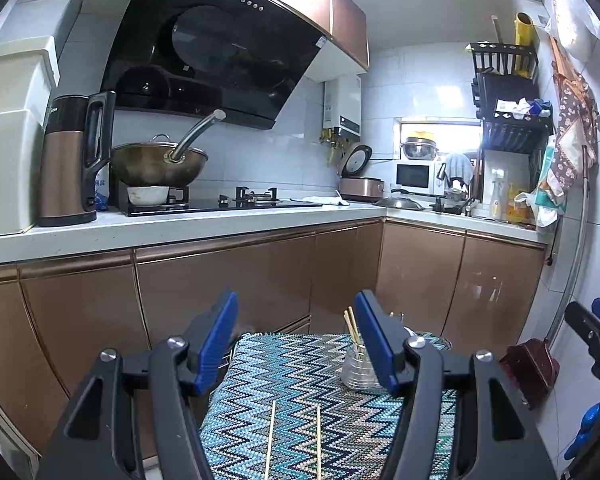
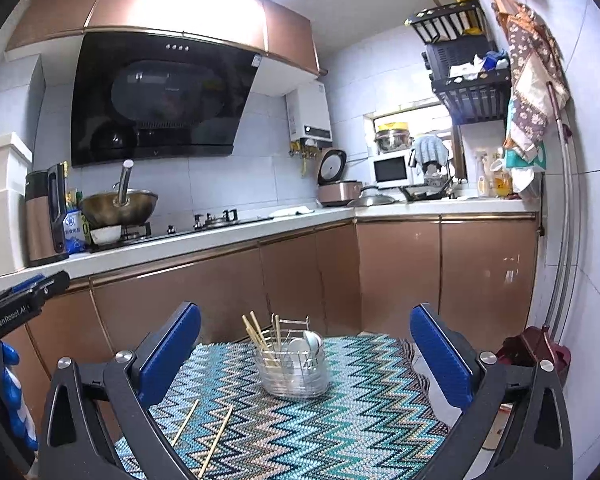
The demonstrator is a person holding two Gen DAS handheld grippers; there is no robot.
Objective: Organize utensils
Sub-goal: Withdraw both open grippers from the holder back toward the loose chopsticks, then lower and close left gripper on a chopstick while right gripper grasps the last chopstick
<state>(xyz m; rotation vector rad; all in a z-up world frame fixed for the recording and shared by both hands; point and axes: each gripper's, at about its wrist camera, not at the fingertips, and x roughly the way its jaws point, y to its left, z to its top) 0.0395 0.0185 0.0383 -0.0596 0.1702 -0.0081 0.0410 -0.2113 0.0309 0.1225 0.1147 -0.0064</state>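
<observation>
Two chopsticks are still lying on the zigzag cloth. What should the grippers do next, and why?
Probably lower the left gripper onto the nearer chopstick. Both loose chopsticks lie flat on the cloth, apart from the holder that already has chopsticks and spoons in it. Both grippers are open and empty.

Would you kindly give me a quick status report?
Both tongs, left and right, open, empty. Two chopsticks loose on mat; holder beyond. Nothing blocking.

A small table covered by a blue-and-tan zigzag woven cloth point(image 2: 340, 412) carries a clear glass utensil jar point(image 2: 294, 372) toward twelve o'clock and two loose wooden chopsticks point(image 2: 216, 440) at seven o'clock.
</observation>
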